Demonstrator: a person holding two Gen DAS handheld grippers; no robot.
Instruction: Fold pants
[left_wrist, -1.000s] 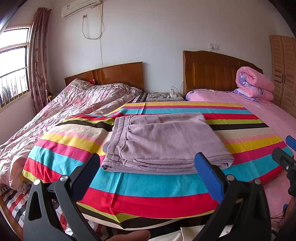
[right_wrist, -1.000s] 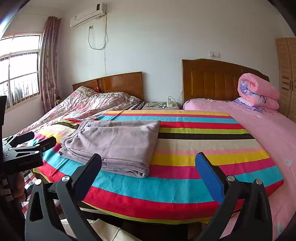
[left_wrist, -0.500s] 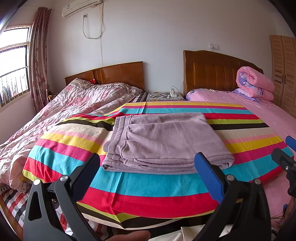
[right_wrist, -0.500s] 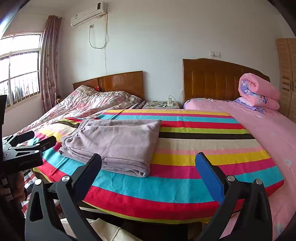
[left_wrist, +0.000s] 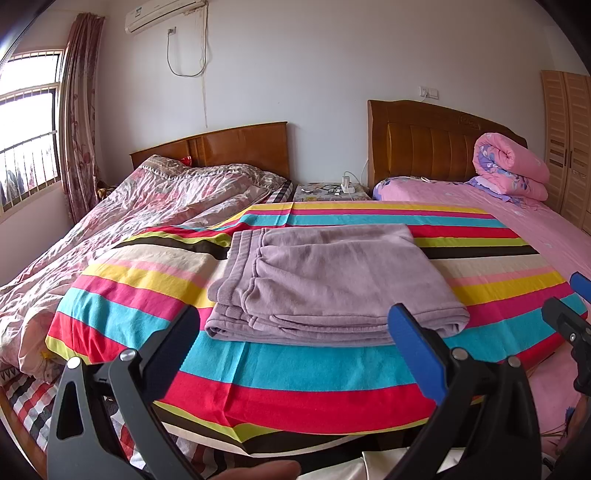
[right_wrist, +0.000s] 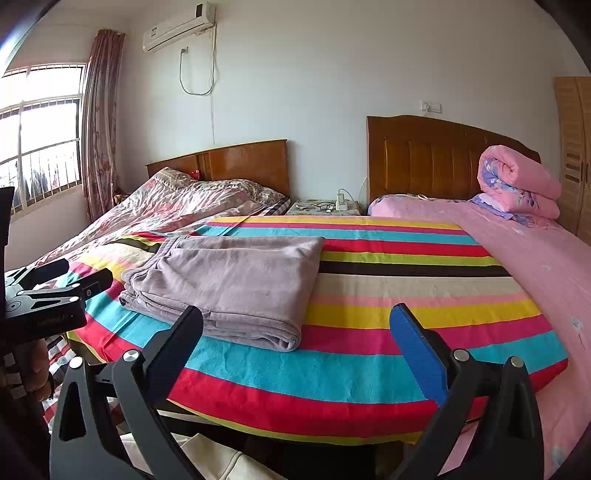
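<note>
Nothing much has moved since a sec ago: pants (left_wrist: 328, 284) sit in the same spot and both tools hang where they did. My left tool (left_wrist: 293, 326) is spread wide w/ nothing between its fingers, held back off the near edge of the bed. My right tool (right_wrist: 295, 326) is the same, wide apart and empty, also short of the bed edge.

Pants are purple-grey, folded into a flat stack w/ layered edges facing me, lying on the striped blanket (left_wrist: 314, 373) towards its left half. In the right view the stack (right_wrist: 229, 284) sits left of centre, its near corner just past my left finger tip.

Left tool also shows at the left edge of the right view (right_wrist: 55, 291); right tool's tips peek in at the right edge of the left view, too cropped to read much there.

Behind: rumpled pink quilt (left_wrist: 140, 218) on the left bed, rolled pink quilt (left_wrist: 511, 166) by the right headboard (left_wrist: 421, 144), nightstand (left_wrist: 332, 190) between the beds.
</note>
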